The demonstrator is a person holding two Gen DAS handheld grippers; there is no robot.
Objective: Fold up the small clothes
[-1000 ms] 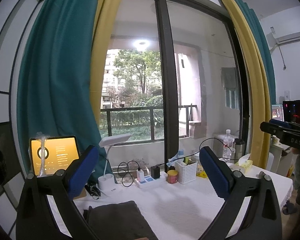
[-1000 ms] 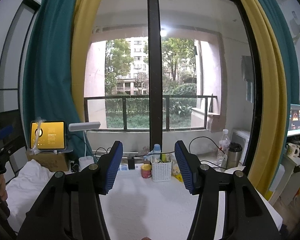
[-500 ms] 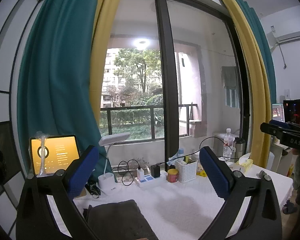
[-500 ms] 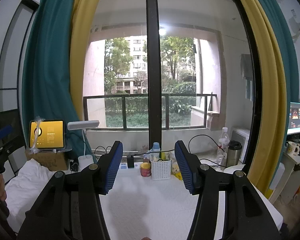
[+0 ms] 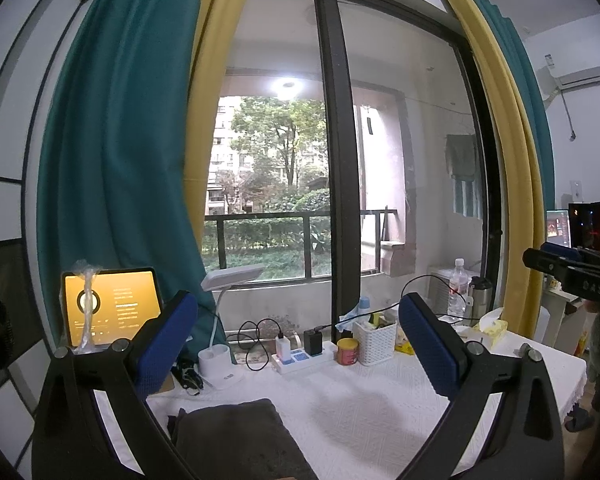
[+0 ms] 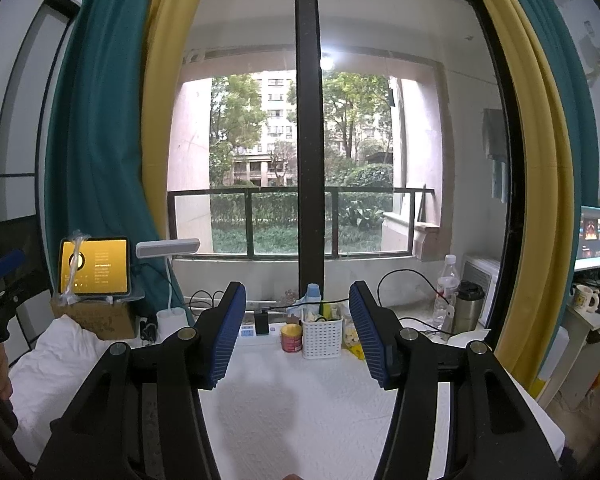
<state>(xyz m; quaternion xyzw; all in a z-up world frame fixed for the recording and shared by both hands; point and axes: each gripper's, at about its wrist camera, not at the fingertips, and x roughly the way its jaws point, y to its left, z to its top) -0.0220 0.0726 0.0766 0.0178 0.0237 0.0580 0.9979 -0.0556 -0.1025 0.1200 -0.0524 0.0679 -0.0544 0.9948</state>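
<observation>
White-clothed bench below the window — white basket centre frame, crammed with small items. Dark folded cloth lower left. Both grippers' fingers apart — left gripper, right gripper — empty.

Both grippers, left gripper and right gripper, apparently level, jaws apart.

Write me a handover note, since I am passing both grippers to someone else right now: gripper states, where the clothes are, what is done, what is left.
Left gripper: open, empty, held level above the table.
Right gripper: open, empty, above the table's bare middle.
Clothes: a dark garment lies on the table under the left gripper, apparently folded. No other clothes show.
Done: I cannot tell whether that fold is finished.
Left: check the dark garment; find any more pieces out of view.
</observation>
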